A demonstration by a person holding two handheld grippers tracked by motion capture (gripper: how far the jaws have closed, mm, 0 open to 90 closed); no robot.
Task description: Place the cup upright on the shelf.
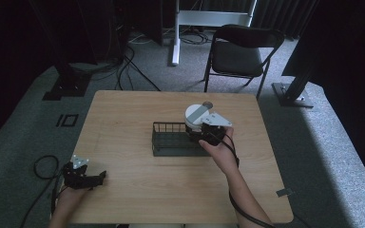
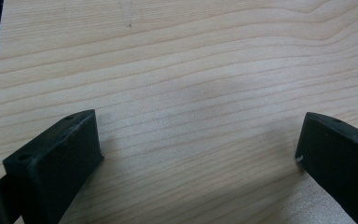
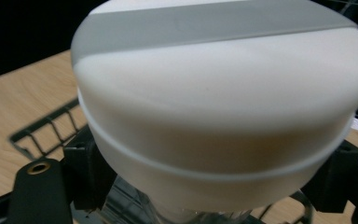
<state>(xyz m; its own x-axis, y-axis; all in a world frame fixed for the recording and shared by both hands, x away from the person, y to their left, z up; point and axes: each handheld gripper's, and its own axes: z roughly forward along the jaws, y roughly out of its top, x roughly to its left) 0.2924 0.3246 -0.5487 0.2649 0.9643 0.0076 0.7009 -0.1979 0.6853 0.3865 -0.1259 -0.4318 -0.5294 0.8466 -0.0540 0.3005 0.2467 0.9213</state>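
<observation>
Above, seen from the high view, my right gripper [image 1: 203, 130] clamps a white-lidded container [image 1: 197, 115] over the right end of the black wire basket [image 1: 168, 137], which stands near the middle of the wooden table [image 1: 123, 190]. Its lid carries a grey band across the top. From the right gripper view, my two black jaws press against the container [image 3: 223, 116] from either side just under the lid's rim, with clear material visible below and the basket's wires [image 3: 51, 128] beneath it. Whether the container touches the basket I cannot tell. My left gripper [image 1: 95, 179] rests at the table's near left edge, well apart from the basket; its jaws stand wide apart over bare wood, holding nothing.
</observation>
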